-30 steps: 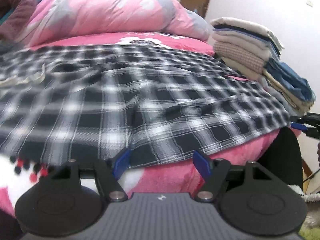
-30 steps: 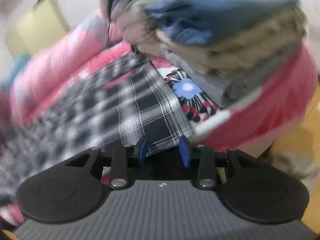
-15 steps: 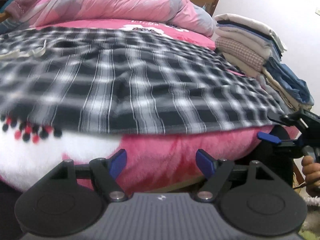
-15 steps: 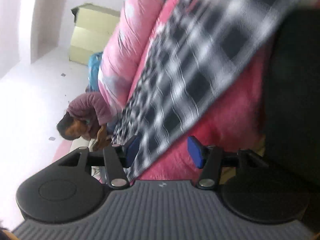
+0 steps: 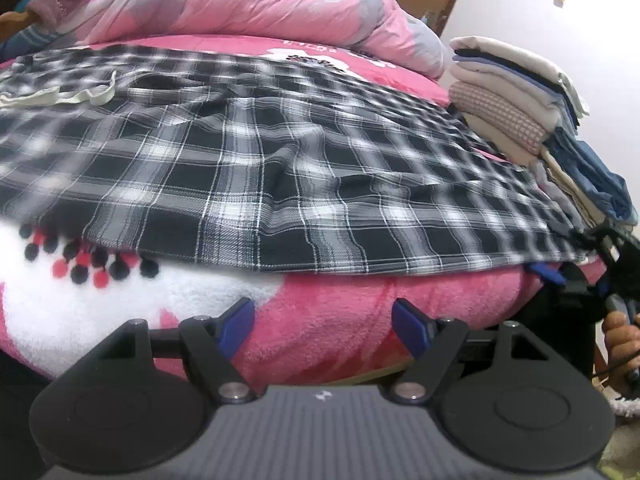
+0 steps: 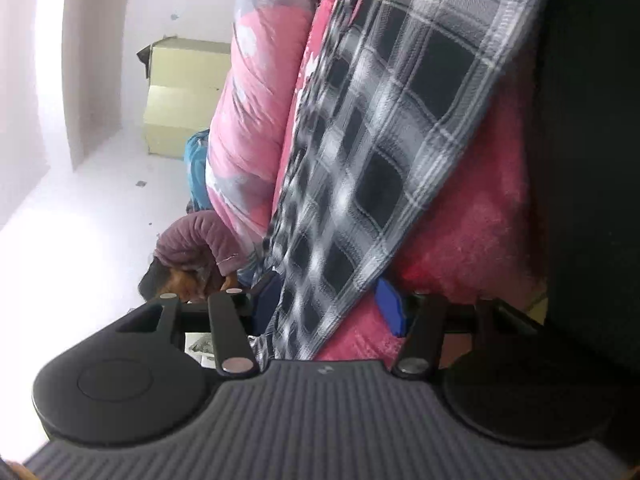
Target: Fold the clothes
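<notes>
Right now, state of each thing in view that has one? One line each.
plaid garment: spread flat on the bed, hem at the near edge, unfolded
left claw: open, empty, short of the hem
right claw: open, garment corner between its fingers, not clamped
clothes stack: folded, piled at the right
pink duvet: bunched at the far side

Black-and-white plaid garment (image 5: 280, 152) on a pink blanket (image 5: 360, 304); pink, grey-flowered quilt (image 5: 240, 0).
</notes>
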`<state>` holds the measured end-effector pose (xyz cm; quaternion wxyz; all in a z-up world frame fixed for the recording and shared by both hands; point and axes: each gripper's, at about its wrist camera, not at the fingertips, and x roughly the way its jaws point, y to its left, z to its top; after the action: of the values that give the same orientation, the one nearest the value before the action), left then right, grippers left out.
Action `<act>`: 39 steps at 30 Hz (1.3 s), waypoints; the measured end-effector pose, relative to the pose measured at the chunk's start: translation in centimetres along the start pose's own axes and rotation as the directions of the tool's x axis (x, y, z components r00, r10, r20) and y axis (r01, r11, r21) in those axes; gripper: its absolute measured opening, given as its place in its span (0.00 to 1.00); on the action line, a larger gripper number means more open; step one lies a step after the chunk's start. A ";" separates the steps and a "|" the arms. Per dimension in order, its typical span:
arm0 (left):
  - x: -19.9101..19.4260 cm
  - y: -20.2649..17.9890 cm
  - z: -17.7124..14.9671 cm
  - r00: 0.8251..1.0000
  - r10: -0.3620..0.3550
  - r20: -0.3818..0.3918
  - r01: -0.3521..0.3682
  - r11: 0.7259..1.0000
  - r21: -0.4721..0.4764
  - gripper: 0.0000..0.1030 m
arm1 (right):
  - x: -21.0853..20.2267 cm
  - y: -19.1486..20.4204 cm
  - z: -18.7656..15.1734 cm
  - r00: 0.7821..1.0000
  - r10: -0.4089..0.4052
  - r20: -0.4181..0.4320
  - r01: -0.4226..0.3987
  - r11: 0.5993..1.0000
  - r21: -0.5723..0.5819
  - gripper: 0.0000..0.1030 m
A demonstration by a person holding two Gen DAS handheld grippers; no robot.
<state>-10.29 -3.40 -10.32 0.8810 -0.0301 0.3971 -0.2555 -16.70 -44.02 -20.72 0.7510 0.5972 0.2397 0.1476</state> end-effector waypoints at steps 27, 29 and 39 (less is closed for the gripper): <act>-9.2 19.3 3.0 0.889 0.415 0.192 -0.274 0.820 -0.501 0.81 | 3.5 -0.4 1.2 1.000 0.011 -0.001 -0.010 0.999 0.032 0.04; -9.4 22.1 3.7 0.887 0.433 0.157 -0.283 0.781 -0.556 0.81 | 3.9 -0.4 1.3 1.000 0.007 0.001 -0.007 0.999 0.035 0.03; -7.5 32.3 8.2 0.908 0.418 0.021 -0.272 0.628 -0.729 0.48 | 4.0 0.0 1.3 0.999 -0.041 0.032 0.040 0.999 0.023 0.02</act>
<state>5.25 26.97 -7.84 0.8656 -0.3148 0.3772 0.0964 -12.66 -43.08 -21.23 0.7509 0.6030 0.2412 0.1198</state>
